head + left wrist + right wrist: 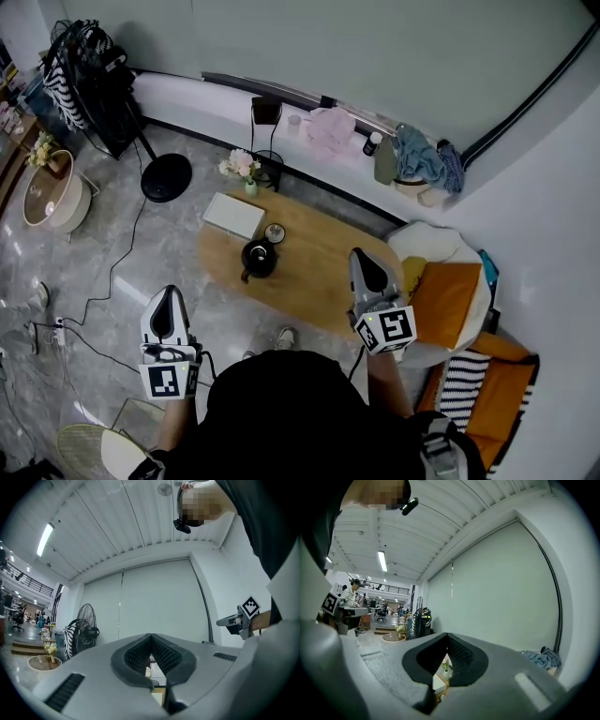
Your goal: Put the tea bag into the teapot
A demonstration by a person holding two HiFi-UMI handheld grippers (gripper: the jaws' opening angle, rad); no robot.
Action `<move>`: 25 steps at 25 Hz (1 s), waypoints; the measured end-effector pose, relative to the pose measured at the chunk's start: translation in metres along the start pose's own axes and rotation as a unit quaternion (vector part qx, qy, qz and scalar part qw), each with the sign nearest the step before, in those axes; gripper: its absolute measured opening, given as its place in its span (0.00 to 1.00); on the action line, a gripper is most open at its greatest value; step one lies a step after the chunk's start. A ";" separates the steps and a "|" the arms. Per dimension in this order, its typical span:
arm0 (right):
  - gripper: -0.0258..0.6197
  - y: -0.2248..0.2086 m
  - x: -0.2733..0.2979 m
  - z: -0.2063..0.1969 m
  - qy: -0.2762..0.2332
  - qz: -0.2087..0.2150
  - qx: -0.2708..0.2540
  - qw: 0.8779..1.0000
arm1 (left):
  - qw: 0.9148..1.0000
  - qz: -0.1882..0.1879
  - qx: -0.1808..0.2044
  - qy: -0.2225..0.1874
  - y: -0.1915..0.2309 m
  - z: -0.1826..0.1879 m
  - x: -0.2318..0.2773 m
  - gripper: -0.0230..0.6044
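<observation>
A black teapot [259,258] stands on the oval wooden table [319,272] in the head view. Just behind it sits a small round dish [275,232]; I cannot make out a tea bag. My left gripper [170,294] is held over the floor, short of the table's near left edge, shut and empty. My right gripper [360,255] hovers over the table's right end, to the right of the teapot, its jaws together with nothing between them. In the gripper views the left gripper [151,637] and right gripper [447,635] point up and forward, so each shows mostly wall and ceiling.
A white flat pad [233,215] and a flower vase [246,169] sit at the table's far left. A standing fan [94,84] and a round basin [52,192] are to the left, with cables across the floor. A white seat with an orange cushion [442,291] stands right of the table.
</observation>
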State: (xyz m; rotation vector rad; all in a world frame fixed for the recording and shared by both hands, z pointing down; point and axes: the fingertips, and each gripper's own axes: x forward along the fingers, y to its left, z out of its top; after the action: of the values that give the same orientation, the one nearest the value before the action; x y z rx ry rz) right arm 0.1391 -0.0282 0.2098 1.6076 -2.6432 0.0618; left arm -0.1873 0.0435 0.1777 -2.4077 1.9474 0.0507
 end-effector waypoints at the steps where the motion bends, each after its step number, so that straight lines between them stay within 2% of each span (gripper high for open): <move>1: 0.05 0.003 0.002 0.000 0.001 0.006 -0.001 1.000 | 1.000 -0.001 0.000 -0.002 -0.001 0.000 0.002 0.05; 6: 0.05 0.017 0.011 0.006 -0.003 0.026 -0.003 1.000 | 1.000 -0.007 0.002 -0.012 -0.006 0.007 0.011 0.05; 16: 0.05 0.034 0.016 0.007 -0.001 0.051 -0.020 0.999 | 1.000 -0.011 0.006 -0.003 -0.007 -0.003 0.006 0.05; 25: 0.05 0.041 0.021 0.013 -0.003 0.053 -0.028 0.998 | 1.000 -0.017 0.009 -0.005 -0.006 0.000 0.007 0.05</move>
State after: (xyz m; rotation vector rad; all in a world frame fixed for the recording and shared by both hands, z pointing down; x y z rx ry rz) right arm 0.0929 -0.0293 0.1974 1.4536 -2.7062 -0.0129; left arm -0.1802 0.0381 0.1771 -2.4236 1.8945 0.0426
